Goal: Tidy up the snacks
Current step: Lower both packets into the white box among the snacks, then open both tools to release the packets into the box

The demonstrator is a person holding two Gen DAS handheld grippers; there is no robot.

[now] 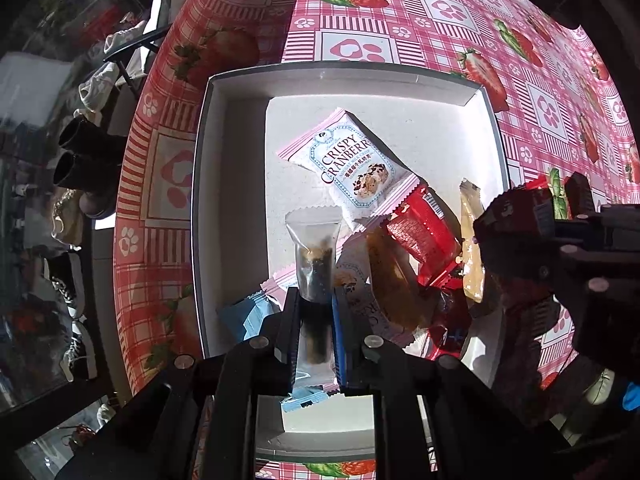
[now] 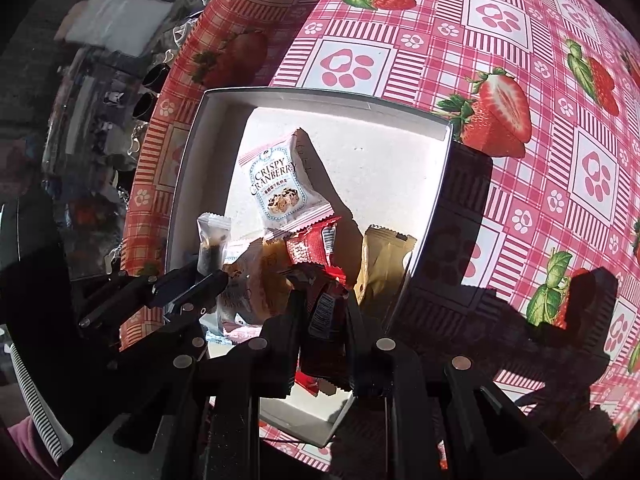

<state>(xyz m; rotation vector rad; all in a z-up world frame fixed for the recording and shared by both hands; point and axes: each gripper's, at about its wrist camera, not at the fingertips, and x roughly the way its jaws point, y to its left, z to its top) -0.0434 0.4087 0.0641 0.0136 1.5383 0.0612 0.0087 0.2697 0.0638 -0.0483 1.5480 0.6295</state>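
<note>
already both grippers hold small wrapped snacks over the white box on the worktop: the left gripper pinches a clear sachet at mid-body, the right gripper a red packet. both look light, crinkly and slippery, best gripped across the filled middle.

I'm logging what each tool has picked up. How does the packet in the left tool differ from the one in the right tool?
The left tool grips a clear packet with dark contents showing; the right tool grips a red packet that is opaque foil with a printed barcode. The clear packet is narrow and stick-like; the red packet is broader and crinkled. Both are held over the white box, each clamped between shut jaws.
</note>
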